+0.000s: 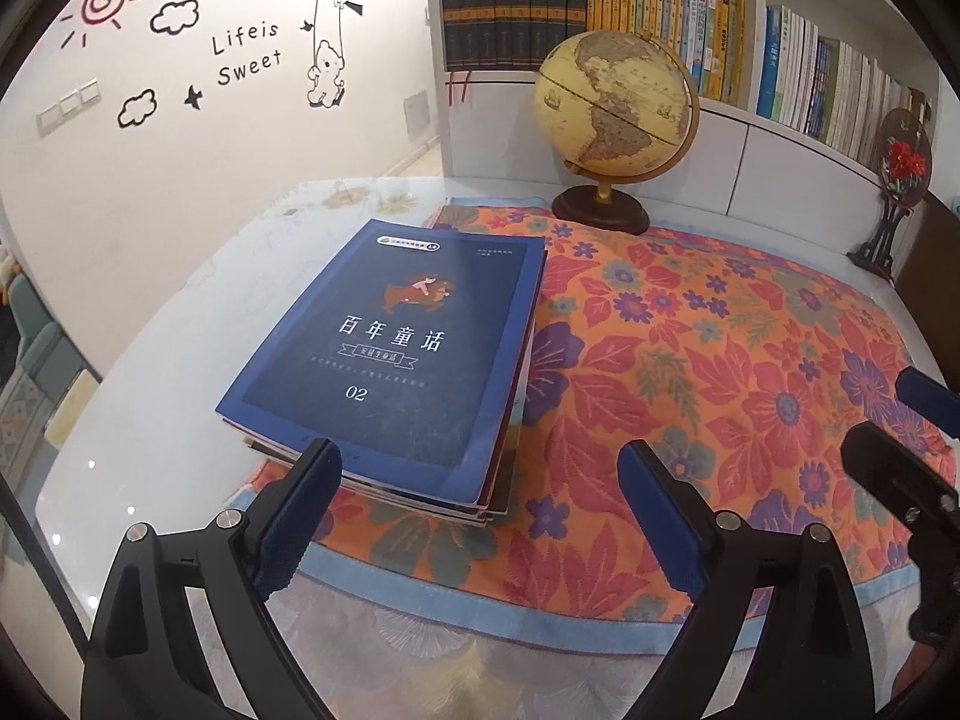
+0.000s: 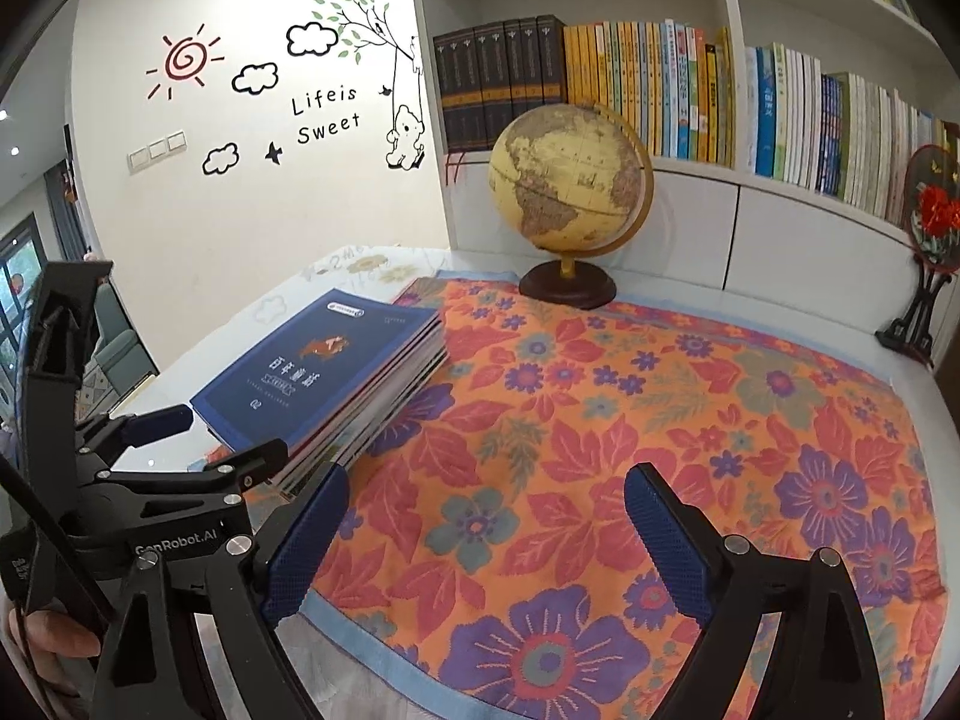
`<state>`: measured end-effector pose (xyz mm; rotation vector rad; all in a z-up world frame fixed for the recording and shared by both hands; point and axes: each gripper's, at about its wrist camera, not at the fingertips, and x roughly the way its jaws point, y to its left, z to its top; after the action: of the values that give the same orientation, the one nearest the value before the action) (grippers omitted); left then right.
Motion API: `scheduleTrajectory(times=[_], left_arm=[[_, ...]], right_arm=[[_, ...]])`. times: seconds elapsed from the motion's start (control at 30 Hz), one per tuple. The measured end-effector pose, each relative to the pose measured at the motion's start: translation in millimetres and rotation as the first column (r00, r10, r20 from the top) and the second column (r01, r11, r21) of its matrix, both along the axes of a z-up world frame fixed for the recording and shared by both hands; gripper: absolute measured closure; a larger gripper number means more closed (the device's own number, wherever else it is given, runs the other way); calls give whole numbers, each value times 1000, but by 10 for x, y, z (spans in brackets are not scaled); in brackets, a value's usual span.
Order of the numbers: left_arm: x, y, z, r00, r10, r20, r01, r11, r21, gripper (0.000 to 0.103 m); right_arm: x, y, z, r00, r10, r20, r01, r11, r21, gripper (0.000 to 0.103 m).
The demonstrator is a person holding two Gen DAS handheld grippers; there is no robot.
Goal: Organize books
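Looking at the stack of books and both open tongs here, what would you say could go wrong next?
1. The book stack sits half on the floral cloth, half on the glass tabletop; pushing it might bunch the cloth or tilt the pile.
2. Its edges look uneven, so gripping with the left tongs may catch only some books.
3. The right tongs hover close beside the left; they might collide.

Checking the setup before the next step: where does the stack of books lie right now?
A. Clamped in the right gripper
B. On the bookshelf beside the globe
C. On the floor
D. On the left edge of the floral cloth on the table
D: the stack of books lies flat on the left edge of the floral cloth, with both grippers open and empty.
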<state>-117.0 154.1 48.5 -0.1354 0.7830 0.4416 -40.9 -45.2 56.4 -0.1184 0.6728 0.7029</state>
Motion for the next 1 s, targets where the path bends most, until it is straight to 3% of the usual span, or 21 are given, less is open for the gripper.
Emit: scheduleTrajectory(times=[0.77, 1.0], left_arm=[[-20, 129, -1, 999, 31, 21, -31, 999, 13, 10], [24, 136, -8, 1000, -3, 15, 3, 1000, 11, 10]], right_arm=[[4, 192, -49, 1000, -2, -4, 2, 998, -65, 11], [26, 233, -91, 999, -48, -1, 48, 994, -94, 11]])
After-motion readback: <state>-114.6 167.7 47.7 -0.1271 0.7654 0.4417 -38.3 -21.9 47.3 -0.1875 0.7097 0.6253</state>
